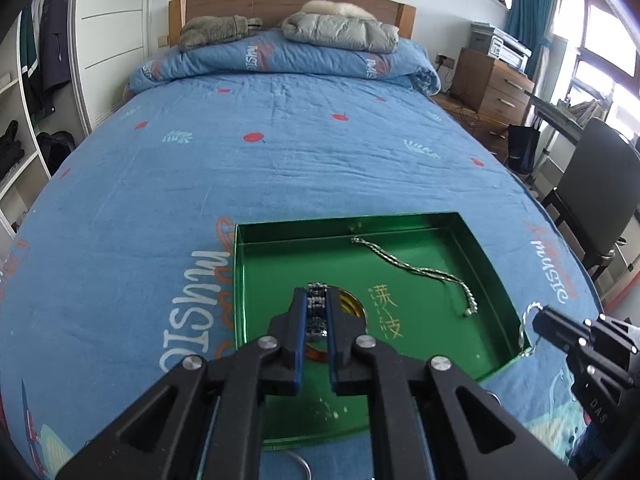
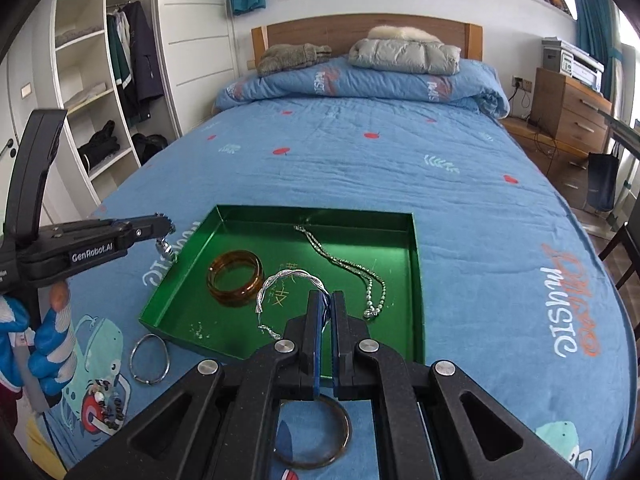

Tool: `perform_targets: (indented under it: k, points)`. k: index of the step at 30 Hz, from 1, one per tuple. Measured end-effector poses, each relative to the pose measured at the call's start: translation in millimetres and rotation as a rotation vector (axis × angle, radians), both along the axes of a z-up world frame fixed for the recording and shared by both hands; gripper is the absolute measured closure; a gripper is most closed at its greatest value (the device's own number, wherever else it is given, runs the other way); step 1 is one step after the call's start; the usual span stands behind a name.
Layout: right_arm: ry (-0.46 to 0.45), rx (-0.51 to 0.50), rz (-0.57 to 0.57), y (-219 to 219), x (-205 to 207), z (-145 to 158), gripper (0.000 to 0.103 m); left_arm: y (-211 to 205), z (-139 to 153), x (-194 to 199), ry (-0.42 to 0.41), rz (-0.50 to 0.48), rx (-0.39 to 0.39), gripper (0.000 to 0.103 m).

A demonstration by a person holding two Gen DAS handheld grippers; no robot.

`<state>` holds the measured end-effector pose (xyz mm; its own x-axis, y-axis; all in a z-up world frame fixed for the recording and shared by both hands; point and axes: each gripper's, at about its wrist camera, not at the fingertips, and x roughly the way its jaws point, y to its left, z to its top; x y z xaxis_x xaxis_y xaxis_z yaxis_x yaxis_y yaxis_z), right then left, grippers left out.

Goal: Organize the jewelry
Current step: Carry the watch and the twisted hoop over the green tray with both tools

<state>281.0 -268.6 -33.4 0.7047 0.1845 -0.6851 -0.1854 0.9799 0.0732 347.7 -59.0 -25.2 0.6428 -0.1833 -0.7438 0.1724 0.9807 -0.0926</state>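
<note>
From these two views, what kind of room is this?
Most likely a home bedroom. A bed with a blue quilt and a wooden headboard fills the views, an open wardrobe with hanging clothes stands on one side, and a wooden drawer chest on the other.

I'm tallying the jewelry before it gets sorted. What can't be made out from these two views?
- Amber bangle: left wrist view, mostly hidden behind left gripper and its dark beaded bracelet.
- Thin bronze bangle: right wrist view, near half covered by right gripper.
- Dark beaded piece on the bedspread: too small to identify.
</note>
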Motion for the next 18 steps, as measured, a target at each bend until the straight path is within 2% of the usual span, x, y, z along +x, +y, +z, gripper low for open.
perform_targets:
  k: [4, 9, 11, 15, 18]
  points:
    - [0.072, -0.026, 0.027, 7.9, 38.4, -31.6, 0.099, -5.6, -29.1, 42.6, 0.047, 0.024, 0.033, 0.095]
    - [0.147, -0.076, 0.054, 14.2, 72.4, -61.9, 0.099, -11.1, -58.6, 77.8, 0.110, 0.044, 0.070, 0.095]
    - [0.171, -0.096, 0.063, 16.1, 80.3, -69.9, 0.099, -13.7, -60.6, 85.3, 0.107, 0.043, 0.088, 0.095]
    - [0.218, -0.131, 0.078, 18.9, 89.4, -82.8, 0.099, -15.9, -76.0, 99.5, 0.167, 0.042, 0.117, 0.095]
    - [0.216, -0.137, 0.082, 20.0, 88.4, -83.2, 0.099, -10.5, -85.4, 103.1, 0.209, 0.047, 0.084, 0.095]
